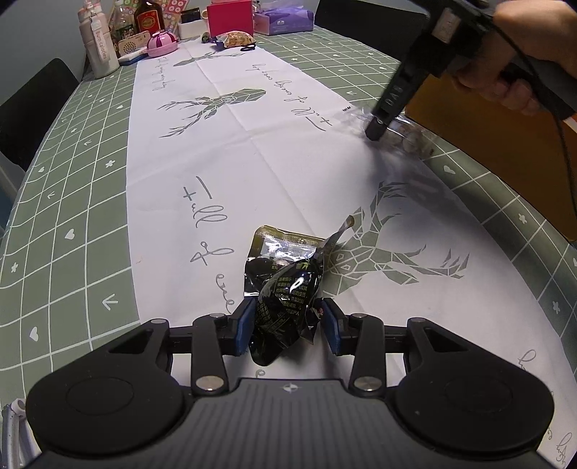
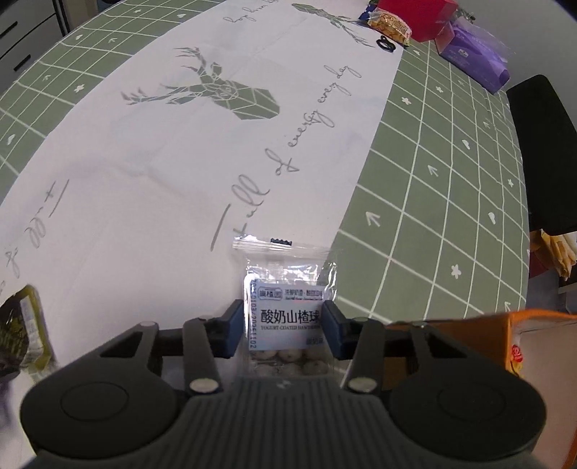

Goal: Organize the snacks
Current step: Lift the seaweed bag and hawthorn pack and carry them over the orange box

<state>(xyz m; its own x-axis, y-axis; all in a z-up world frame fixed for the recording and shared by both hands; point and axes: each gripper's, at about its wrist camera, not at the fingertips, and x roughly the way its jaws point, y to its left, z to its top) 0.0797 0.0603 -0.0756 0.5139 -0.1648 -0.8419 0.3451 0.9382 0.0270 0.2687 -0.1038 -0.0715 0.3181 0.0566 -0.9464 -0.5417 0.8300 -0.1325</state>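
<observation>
A: From the left wrist view, how far along?

B: Early, I judge. The left gripper [image 1: 286, 324] has its jaws clamped on a black foil snack pouch [image 1: 285, 288] just over the table [image 1: 72, 180]. The right gripper [image 1: 377, 130] reaches down beside an orange box [image 1: 487, 144]; its jaws are hidden here.

A: And the right wrist view?

B: Its jaws sit against both sides of a clear packet of yogurt hawthorn balls [image 2: 285, 306], seemingly gripping it. Only here is the label readable. A yellow snack [image 2: 391, 21] waits far off.

Wrist views, steeply downward, tablecloth [image 1: 274, 151] shared
</observation>
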